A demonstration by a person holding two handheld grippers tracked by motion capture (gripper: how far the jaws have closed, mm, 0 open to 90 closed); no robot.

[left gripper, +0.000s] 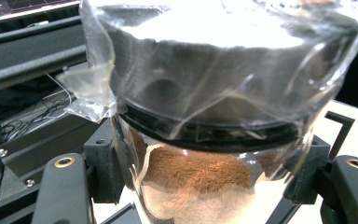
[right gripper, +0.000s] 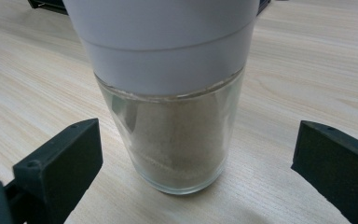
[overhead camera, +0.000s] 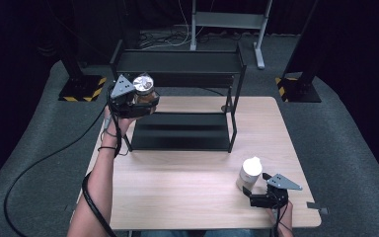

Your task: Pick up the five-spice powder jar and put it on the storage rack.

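Held jar: a clear glass jar of brown powder with a silvery lid under loose plastic wrap (left gripper: 200,154); it hangs in the air at the far left of the table, just beside the left post of the rack.
Left gripper: the left gripper (overhead camera: 137,101) has its black jaws pressed against the jar's glass sides below the lid; closed as far as the jar allows.
Standing jar: a clear glass shaker of pale powder with a white cap (right gripper: 172,121); upright on the near right of the table.
Right gripper: the right gripper (overhead camera: 249,191) sits low, jaws spread wide with the shaker between them; the pads stand clear of the glass, gripping nothing.
Rack: a black two-tier metal shelf rack (overhead camera: 182,131) at the far middle; both shelves bare.
Table: a light wooden tabletop (overhead camera: 177,177).
Risks: smooth glass and slack wrap could let the held jar slip; swinging it in could knock the rack's post; an off-centre close on the right could tip the shaker.
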